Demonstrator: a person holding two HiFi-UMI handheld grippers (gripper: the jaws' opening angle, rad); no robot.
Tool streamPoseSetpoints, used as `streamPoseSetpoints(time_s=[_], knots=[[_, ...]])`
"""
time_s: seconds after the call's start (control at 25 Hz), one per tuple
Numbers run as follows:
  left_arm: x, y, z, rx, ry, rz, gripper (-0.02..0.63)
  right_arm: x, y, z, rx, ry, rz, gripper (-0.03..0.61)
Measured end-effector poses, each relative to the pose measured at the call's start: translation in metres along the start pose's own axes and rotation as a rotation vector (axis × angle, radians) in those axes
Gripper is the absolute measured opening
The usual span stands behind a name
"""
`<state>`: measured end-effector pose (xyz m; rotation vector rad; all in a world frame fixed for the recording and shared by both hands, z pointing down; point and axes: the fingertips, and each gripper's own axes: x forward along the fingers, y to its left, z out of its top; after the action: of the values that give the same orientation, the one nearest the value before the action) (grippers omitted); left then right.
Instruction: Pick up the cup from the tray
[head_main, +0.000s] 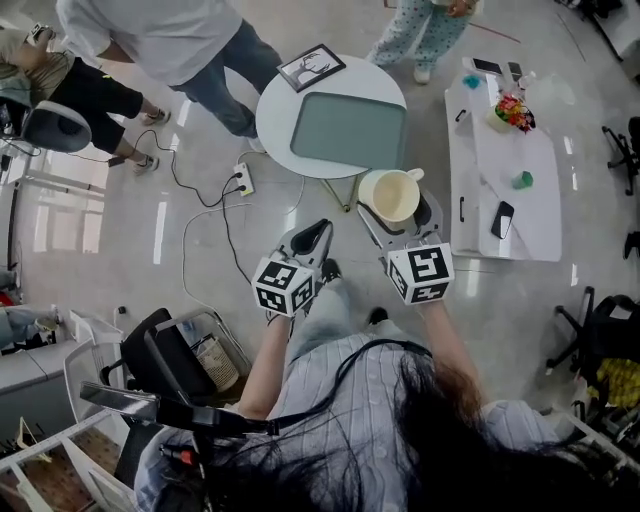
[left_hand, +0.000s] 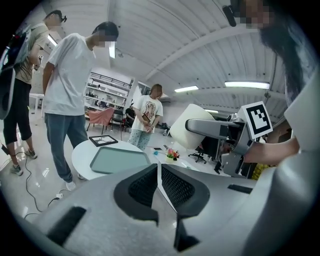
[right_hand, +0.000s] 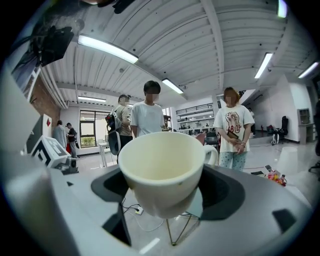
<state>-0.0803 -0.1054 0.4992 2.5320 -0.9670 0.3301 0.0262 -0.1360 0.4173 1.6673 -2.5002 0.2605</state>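
Only one cup (right_hand: 161, 165), within the right gripper (head_main: 398, 212).

Your cup (right_hand: 161, 165) looks like glazed ceramic, smooth and softly glossy. The tray (head_main: 348, 130) on the far round surface (head_main: 275, 110) is matt and plastic-looking. Your left tongs (left_hand: 158, 172) are matt grey plastic with black, finely dimpled pads (left_hand: 142, 187). The floor (head_main: 110, 220) is polished and mirrors the lights.

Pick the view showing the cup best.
The right gripper view: the cup fills the centre, empty, clamped between the jaws. The head view shows it small from above; the left gripper view only its side.
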Motion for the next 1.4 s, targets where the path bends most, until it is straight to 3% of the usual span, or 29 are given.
streamPoseSetpoints(time_s=[0.6,0.88,1.4], knots=[[-0.051,-0.103,-0.058,0.002,-0.017,0.080,0.016,-0.127,0.025,-0.026,-0.010,-0.029,0.092,0.399],[-0.080,-0.122,-0.078,0.001,-0.021,0.102,0.015,-0.157,0.047,-0.040,0.015,-0.027,0.119,0.399],[-0.088,-0.143,-0.088,0.016,-0.019,0.108,0.015,-0.190,0.054,-0.050,0.010,-0.021,0.135,0.399]])
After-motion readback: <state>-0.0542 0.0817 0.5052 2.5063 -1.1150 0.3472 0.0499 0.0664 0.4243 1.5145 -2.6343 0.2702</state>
